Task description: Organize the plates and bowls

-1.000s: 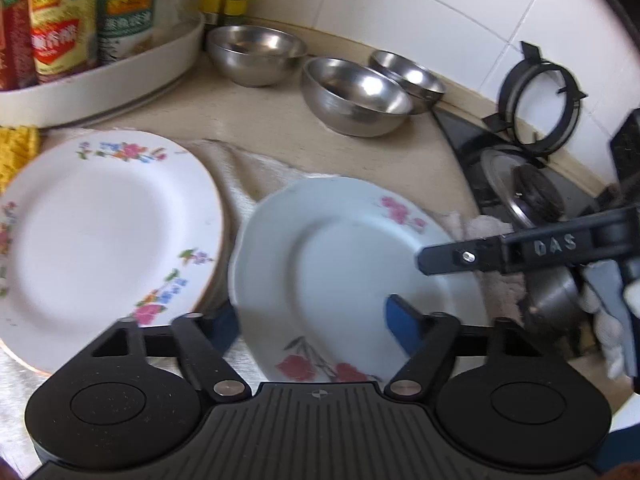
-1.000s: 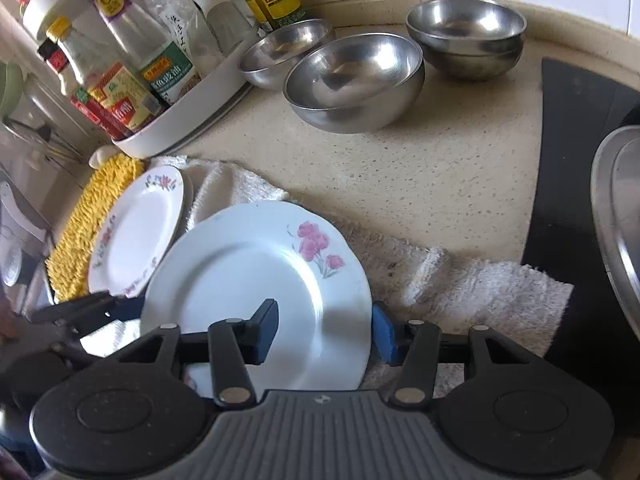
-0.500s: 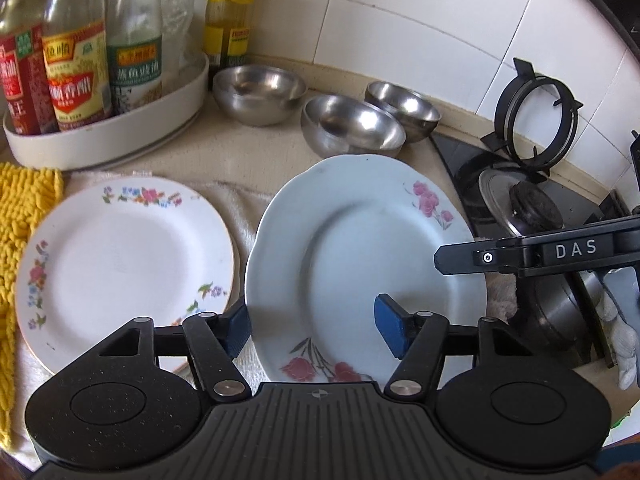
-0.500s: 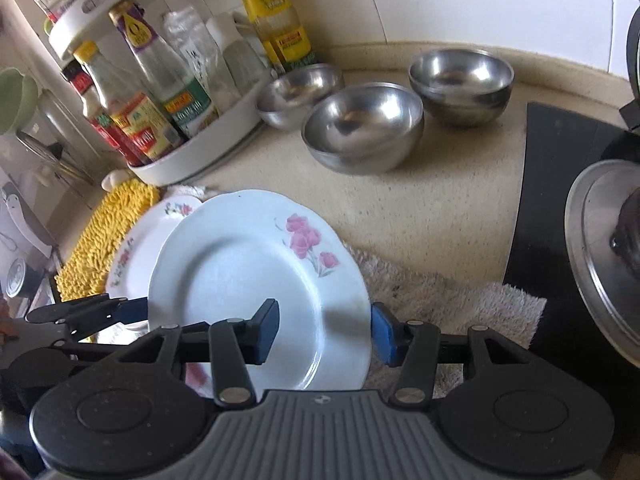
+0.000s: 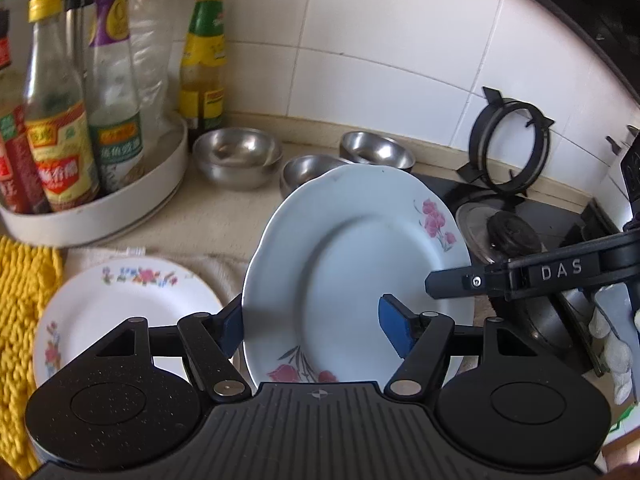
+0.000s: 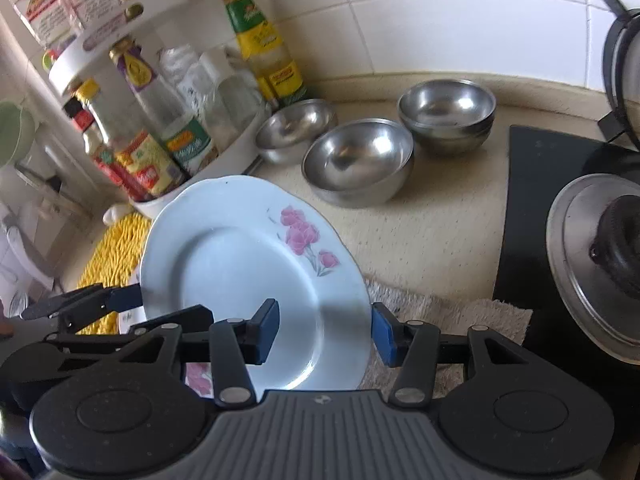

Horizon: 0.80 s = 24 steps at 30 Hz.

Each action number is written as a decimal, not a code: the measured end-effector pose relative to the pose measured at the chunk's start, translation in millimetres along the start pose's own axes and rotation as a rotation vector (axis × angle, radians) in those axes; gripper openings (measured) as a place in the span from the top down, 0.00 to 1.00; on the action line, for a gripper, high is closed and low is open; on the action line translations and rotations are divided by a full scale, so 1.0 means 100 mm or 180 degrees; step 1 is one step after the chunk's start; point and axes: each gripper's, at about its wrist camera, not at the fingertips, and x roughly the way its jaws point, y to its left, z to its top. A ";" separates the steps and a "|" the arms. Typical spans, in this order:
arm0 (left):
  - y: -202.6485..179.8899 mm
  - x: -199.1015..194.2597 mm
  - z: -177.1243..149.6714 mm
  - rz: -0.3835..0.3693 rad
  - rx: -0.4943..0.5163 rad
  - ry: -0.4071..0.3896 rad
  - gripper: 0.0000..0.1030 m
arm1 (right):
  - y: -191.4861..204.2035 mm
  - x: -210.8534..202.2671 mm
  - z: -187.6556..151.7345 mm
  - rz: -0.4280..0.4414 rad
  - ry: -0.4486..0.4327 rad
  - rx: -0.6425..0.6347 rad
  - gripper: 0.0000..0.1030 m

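Lifting a pale blue plate (image 5: pixel 352 264) clear of the towel (image 6: pixel 452 316), the left gripper (image 5: pixel 312 326) and right gripper (image 6: pixel 324 330) share its near rim.

Each gripper straddles the rim, one pad above the face, one under; the left jaws are opening, and whether either truly clamps cannot be told. Left lies a white floral plate (image 5: pixel 128 304); steel bowls (image 6: pixel 360 160) stand far along the wall.

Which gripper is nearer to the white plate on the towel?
Left. The left gripper, jaws opening around the blue plate's edge, is beside the white plate; the right gripper is across the blue plate.
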 end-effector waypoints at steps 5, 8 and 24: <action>0.11 -0.01 0.09 -0.0091 0.0084 -0.0027 0.28 | 0.10 -0.02 0.06 -0.0059 -0.0078 0.0076 0.32; 0.21 -0.05 0.15 -0.0107 0.0090 -0.0075 0.28 | 0.20 0.01 0.10 -0.0056 -0.0093 0.0100 0.32; 0.83 -0.45 0.24 0.0284 -0.0039 -0.0256 0.26 | 0.99 0.31 0.36 0.0248 -0.0088 -0.0206 0.32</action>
